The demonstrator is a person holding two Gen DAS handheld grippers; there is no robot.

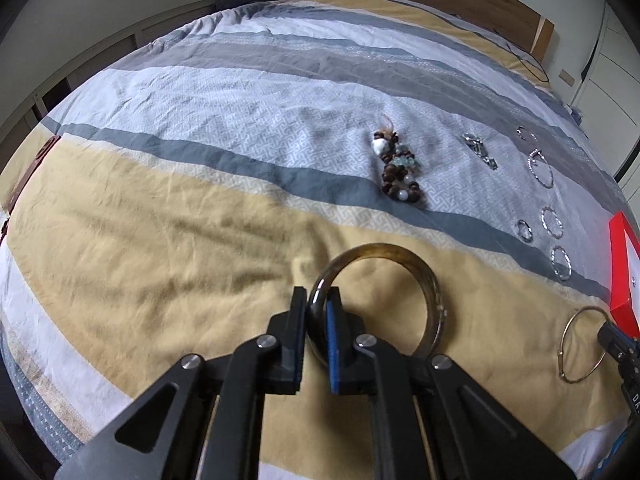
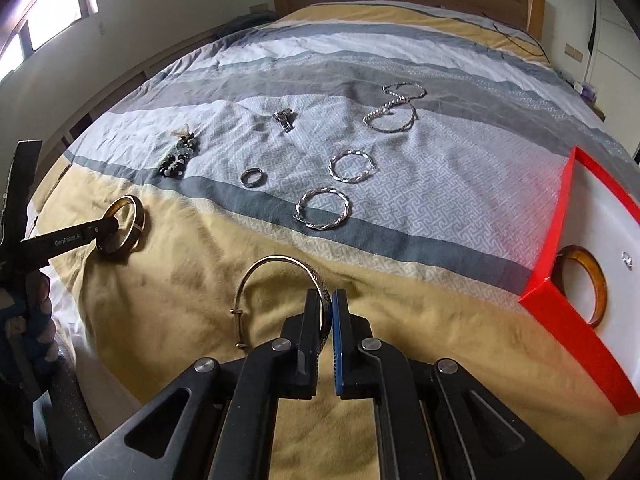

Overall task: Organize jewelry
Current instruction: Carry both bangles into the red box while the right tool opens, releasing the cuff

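Your left tool pinches the amber bangle on the bed; your right tool grips the thin gold bangle. Pickup step: next, carry both to the red box, likely beside the bangle already inside.

A bed with a striped quilt in yellow, grey and white carried everything. On it lay a beaded bracelet cluster, a small ring, two twisted silver bangles, a silver clasp piece, chain bracelets and a red box at its right edge.
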